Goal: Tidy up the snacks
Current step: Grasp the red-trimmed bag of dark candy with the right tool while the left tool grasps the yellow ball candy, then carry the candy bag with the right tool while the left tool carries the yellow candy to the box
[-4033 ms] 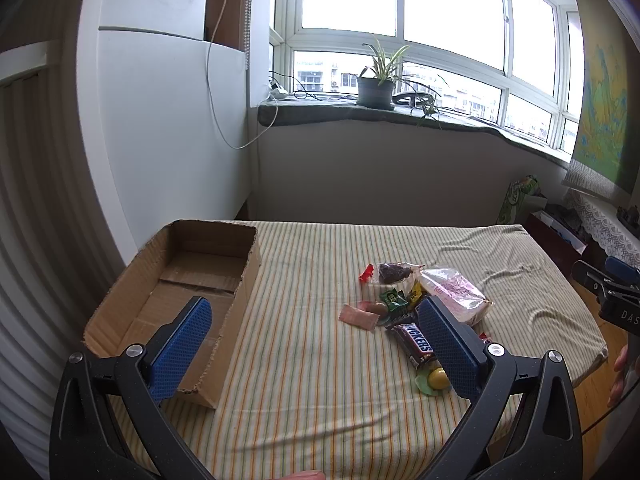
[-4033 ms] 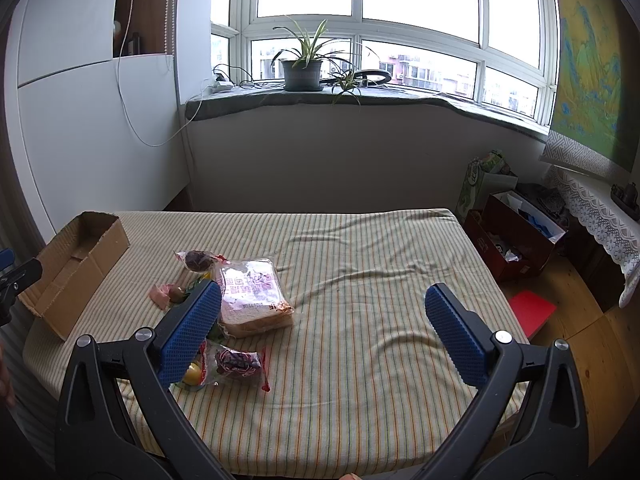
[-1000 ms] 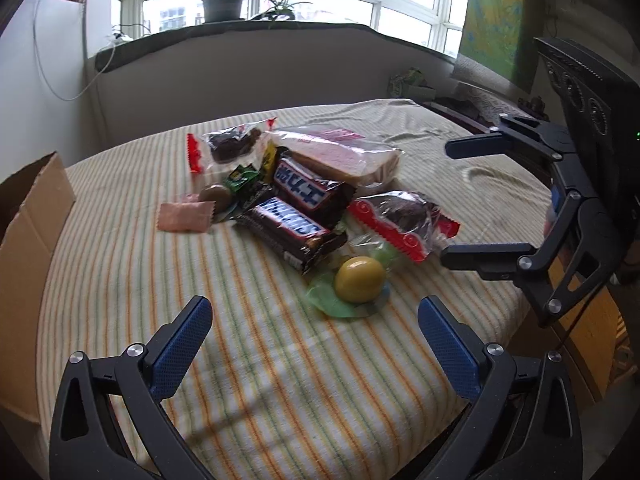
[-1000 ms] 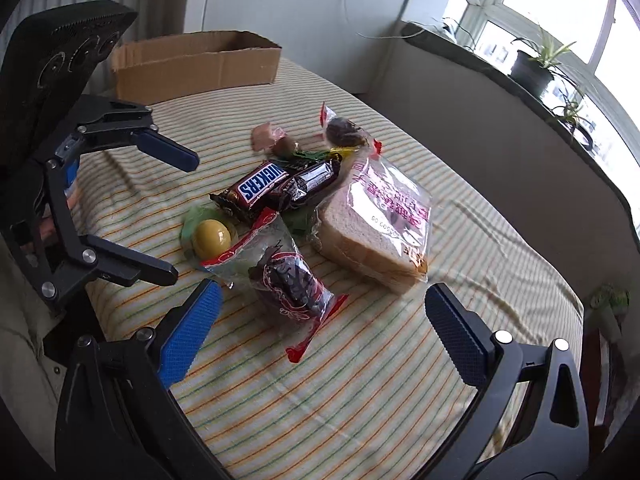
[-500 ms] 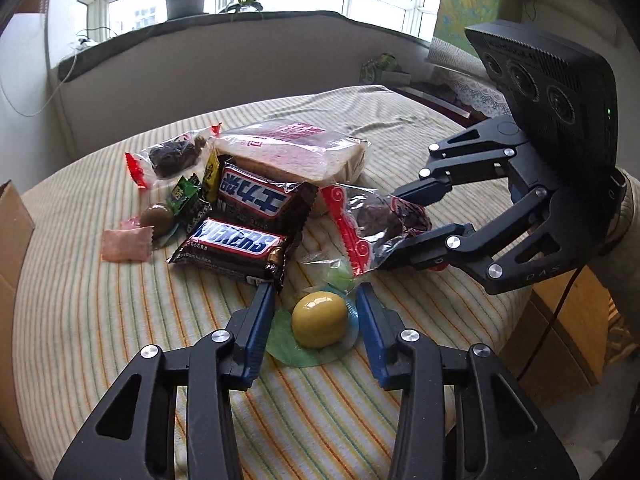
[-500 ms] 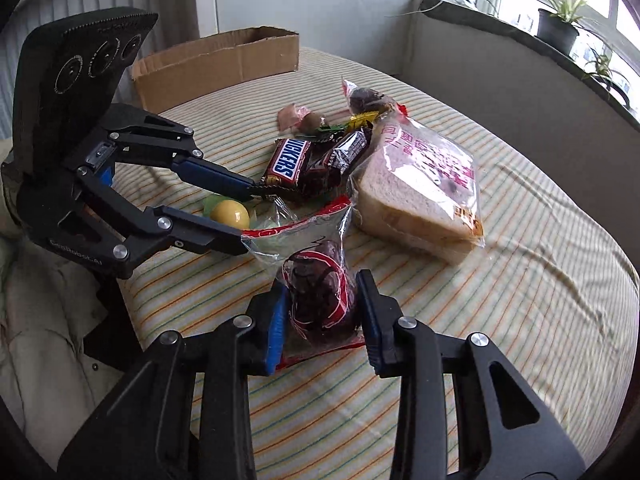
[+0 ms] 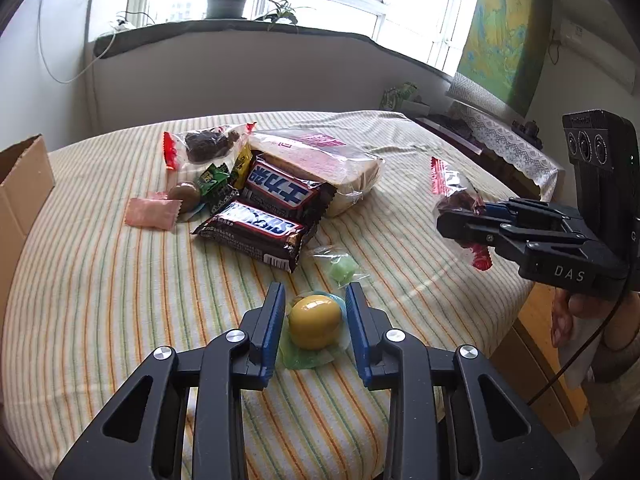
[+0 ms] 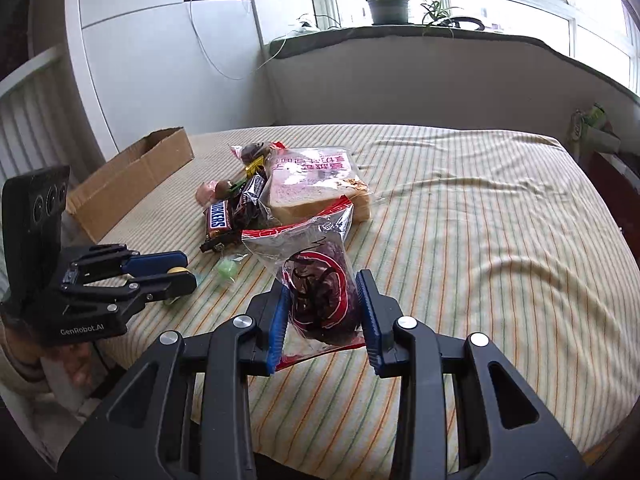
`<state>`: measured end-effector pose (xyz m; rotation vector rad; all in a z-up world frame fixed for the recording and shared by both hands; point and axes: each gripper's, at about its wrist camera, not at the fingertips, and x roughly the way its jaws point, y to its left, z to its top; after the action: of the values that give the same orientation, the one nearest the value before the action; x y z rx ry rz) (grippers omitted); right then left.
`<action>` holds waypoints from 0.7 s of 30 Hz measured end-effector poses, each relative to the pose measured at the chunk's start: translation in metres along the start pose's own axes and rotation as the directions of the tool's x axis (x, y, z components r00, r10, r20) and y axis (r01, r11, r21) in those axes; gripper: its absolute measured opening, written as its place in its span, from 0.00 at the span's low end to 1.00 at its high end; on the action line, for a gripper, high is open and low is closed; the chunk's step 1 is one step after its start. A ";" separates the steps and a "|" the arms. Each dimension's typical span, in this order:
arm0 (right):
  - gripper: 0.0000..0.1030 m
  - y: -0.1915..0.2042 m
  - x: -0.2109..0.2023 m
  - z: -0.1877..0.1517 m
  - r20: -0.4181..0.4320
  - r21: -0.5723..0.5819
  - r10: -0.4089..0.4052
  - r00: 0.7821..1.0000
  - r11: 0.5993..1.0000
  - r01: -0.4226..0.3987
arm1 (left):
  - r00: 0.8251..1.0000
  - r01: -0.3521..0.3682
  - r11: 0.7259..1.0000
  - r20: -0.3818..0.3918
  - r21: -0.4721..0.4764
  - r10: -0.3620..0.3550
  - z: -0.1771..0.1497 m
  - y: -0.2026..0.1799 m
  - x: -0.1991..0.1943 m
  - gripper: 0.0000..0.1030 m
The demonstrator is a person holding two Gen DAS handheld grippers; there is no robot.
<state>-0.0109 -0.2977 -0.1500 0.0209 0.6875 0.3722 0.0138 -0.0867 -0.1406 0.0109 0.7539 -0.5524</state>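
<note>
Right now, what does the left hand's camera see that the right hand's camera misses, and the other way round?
Only the left wrist view shows the yellow map on the wall and the pink wrapper lying flat. Only the right wrist view shows the white cabinet. Both show the yellow egg candy in the left gripper, the dark snack bag in the right gripper, the bread and the cardboard box.
</note>
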 end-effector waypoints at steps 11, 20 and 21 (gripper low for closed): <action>0.33 0.001 0.009 -0.010 -0.008 0.042 0.019 1.000 0.999 -0.019 | 0.996 -0.086 0.986 0.021 0.144 0.083 -0.012 -0.017 0.005 0.37; 0.33 -0.007 0.000 -0.001 0.034 0.070 0.012 0.999 0.997 -0.015 | 0.996 -0.079 0.989 0.038 0.127 0.075 0.003 -0.015 0.001 0.23; 0.33 -0.007 -0.002 0.002 0.042 0.069 0.007 0.999 0.998 -0.010 | 0.996 -0.081 0.989 0.046 0.121 0.076 0.006 -0.015 -0.003 0.23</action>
<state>-0.0087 -0.3048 -0.1476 0.0968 0.6594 0.3553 0.0088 -0.0993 -0.1310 0.1426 0.6754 -0.5216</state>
